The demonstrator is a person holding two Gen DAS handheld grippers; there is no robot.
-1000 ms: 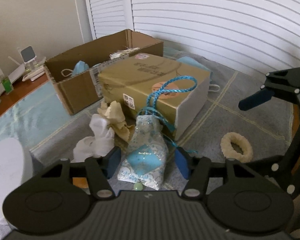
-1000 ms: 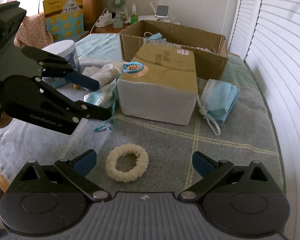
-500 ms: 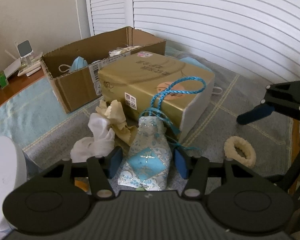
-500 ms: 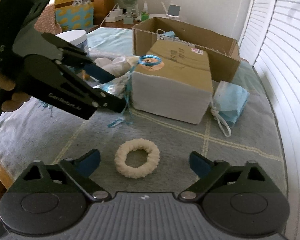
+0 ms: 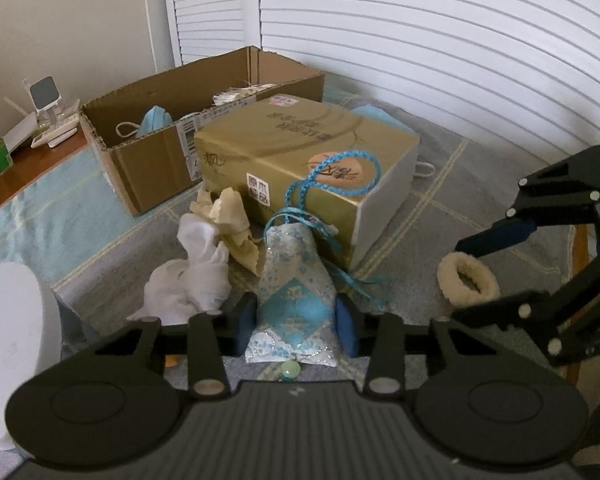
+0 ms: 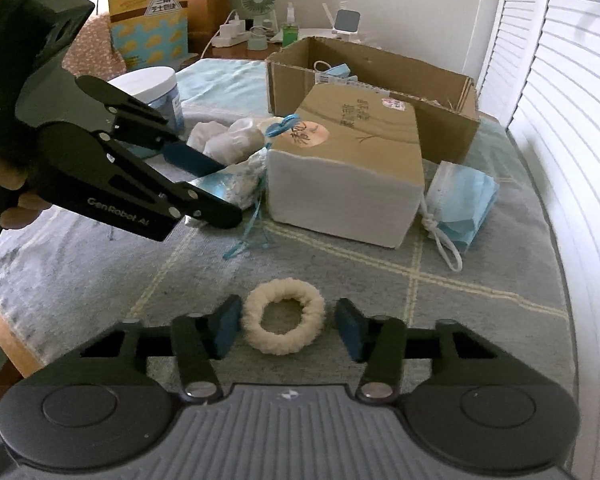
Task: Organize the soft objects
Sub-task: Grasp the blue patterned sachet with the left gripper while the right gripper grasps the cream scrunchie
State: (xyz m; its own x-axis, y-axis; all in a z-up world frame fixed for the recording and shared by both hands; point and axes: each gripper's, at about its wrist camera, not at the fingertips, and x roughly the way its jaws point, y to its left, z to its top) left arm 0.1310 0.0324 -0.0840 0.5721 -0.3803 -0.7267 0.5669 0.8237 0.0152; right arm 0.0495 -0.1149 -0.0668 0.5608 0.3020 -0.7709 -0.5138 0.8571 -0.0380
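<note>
A blue-and-white sachet pouch [image 5: 294, 300] with a blue cord lies on the grey blanket against a gold box [image 5: 300, 152]. My left gripper [image 5: 296, 326] has its two pads touching the pouch's sides. A cream fluffy scrunchie [image 6: 283, 327] lies flat on the blanket; my right gripper [image 6: 286, 330] straddles it, pads slightly apart from it. White cloth [image 5: 192, 276] and cream cloth [image 5: 230, 220] lie left of the pouch. A blue face mask [image 6: 462, 200] lies right of the box.
An open cardboard box [image 5: 160, 136] with a mask inside stands behind the gold box. A white-lidded tub [image 5: 8, 332] stands at the left. Slatted shutters [image 5: 440, 40] run along the far side. A side table with small devices [image 6: 260, 28] is behind.
Both grippers have narrowed: the left pads have closed in onto the pouch, the right pads have closed in around the scrunchie. The right gripper has moved forward over the scrunchie.
</note>
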